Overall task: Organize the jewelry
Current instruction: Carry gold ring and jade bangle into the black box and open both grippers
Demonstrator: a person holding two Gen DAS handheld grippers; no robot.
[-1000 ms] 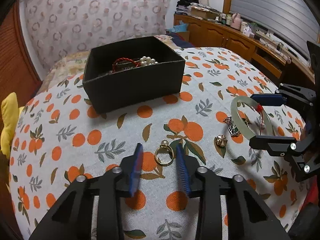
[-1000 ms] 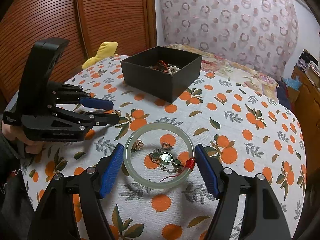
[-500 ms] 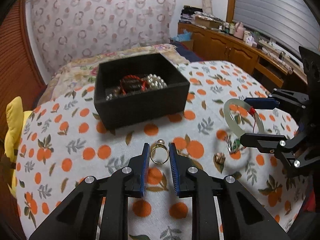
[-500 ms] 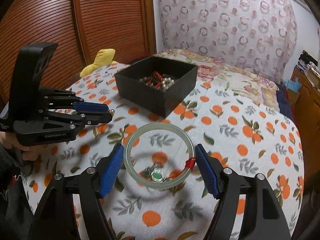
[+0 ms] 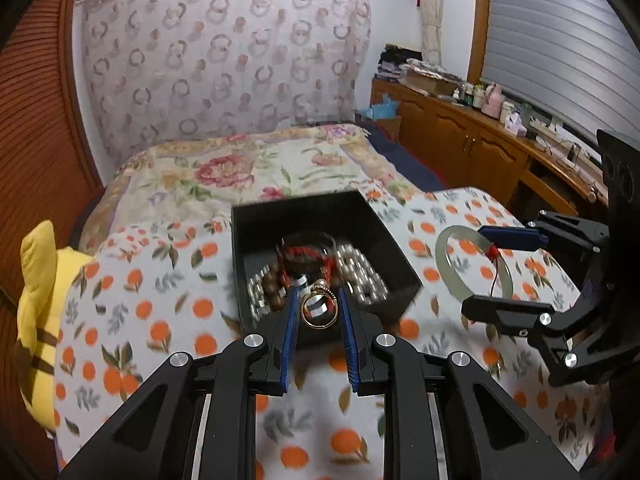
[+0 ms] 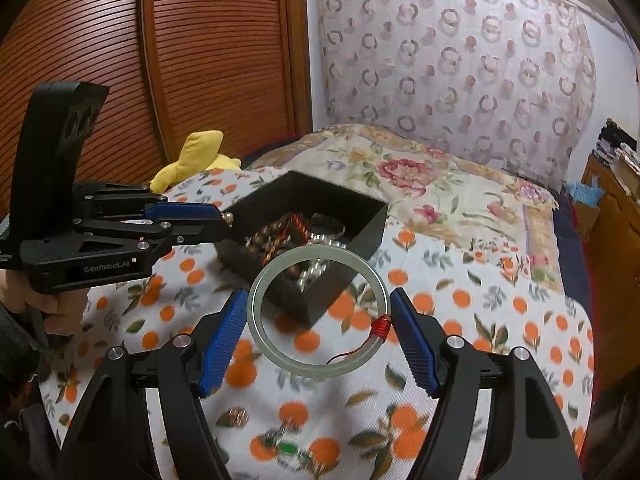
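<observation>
My left gripper (image 5: pixel 319 304) is shut on a gold pearl ring (image 5: pixel 318 309) and holds it in the air over the near edge of the black jewelry box (image 5: pixel 264 220). The box holds pearl strands and a red cord bracelet (image 5: pixel 308 256). My right gripper (image 6: pixel 318 316) is shut on a pale green jade bangle (image 6: pixel 260 320) with a red thread, lifted just in front of the box (image 6: pixel 360 236). The left gripper (image 6: pixel 226 220) also shows in the right wrist view, at the box's left corner. The bangle (image 5: pixel 444 264) shows right of the box in the left wrist view.
The table has an orange-print cloth (image 6: pixel 500 320). A small gold earring (image 6: pixel 236 416) and a green-stone chain (image 6: pixel 288 446) lie on it near me. A yellow plush (image 5: pixel 40 280) sits at the left edge. A bed with a floral quilt (image 5: pixel 248 172) is behind.
Both grippers rose and moved forward toward the box. The left gripper closed on the ring and lifted it off the cloth. The bangle was lifted off the chain and earring.
</observation>
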